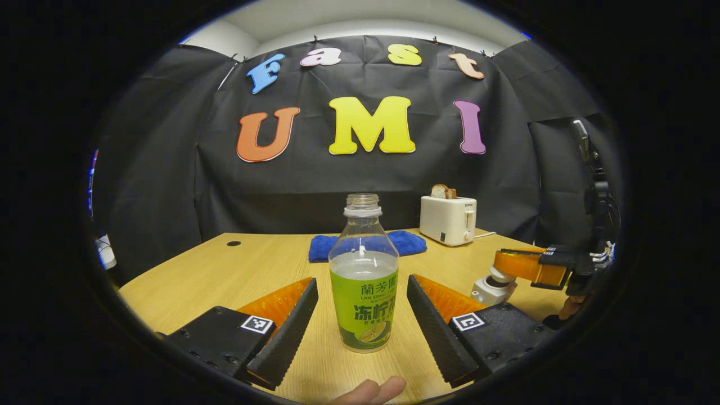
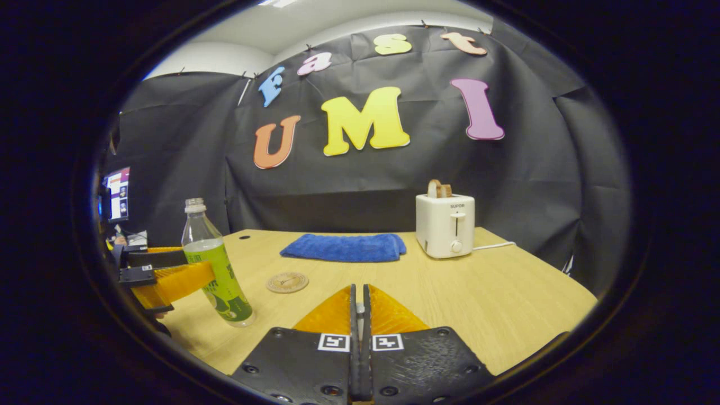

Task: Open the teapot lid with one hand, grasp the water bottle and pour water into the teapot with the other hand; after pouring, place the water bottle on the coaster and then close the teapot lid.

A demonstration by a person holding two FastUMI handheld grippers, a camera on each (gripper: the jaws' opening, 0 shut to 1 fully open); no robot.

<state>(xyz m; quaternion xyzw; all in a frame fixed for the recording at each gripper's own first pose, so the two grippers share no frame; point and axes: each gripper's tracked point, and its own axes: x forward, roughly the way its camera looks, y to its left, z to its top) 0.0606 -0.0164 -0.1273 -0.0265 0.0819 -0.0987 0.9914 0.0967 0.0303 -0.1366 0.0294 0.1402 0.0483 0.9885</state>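
Between the spread fingers of the left claw (image 1: 363, 315) stood the water bottle (image 1: 364, 281), upright on the table (image 1: 225, 275) (uncapped, untouched); the coaster (image 2: 287, 282) lay nearby, and the right claw (image 2: 358, 315) was pressed closed on a small white part, likely the teapot lid

A recording booth set up like a kitchen corner: black cloth (image 2: 394, 180) hangs as walls on all sides, with a plain white room wall (image 2: 214, 59) and ceiling above it. A wooden surface (image 2: 506, 292) carries staged household props: a toaster (image 2: 445, 225) holding bread, a folded blue towel (image 2: 344, 247).
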